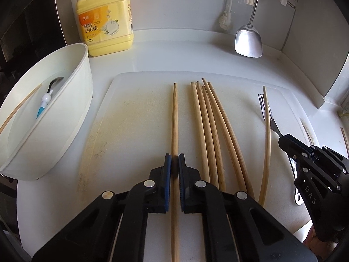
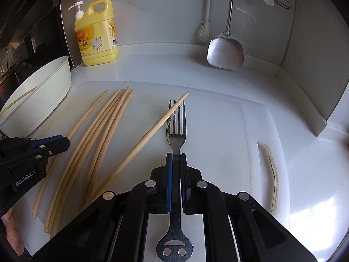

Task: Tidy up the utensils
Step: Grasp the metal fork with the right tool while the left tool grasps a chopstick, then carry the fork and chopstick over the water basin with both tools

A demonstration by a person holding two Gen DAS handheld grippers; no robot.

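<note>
My left gripper (image 1: pixel 175 163) is shut on a single wooden chopstick (image 1: pixel 174 118) that lies along the white cutting board (image 1: pixel 135 113). Several more chopsticks (image 1: pixel 209 126) lie in a bunch to its right, and one pale chopstick (image 1: pixel 266 131) lies across a metal fork's tines. My right gripper (image 2: pixel 176 163) is shut on that fork (image 2: pixel 177 128), gripping its handle low over the board (image 2: pixel 218 131). The left gripper (image 2: pixel 54 145) shows at the left in the right wrist view. The right gripper (image 1: pixel 290 144) shows at the right in the left wrist view.
A white tub (image 1: pixel 65 118) at the left holds a spoon (image 1: pixel 49 93) and a chopstick (image 1: pixel 19 109). A yellow detergent bottle (image 1: pixel 106 19) stands behind it. A steel spatula (image 1: pixel 248 41) and a white brush (image 1: pixel 225 19) hang at the back wall.
</note>
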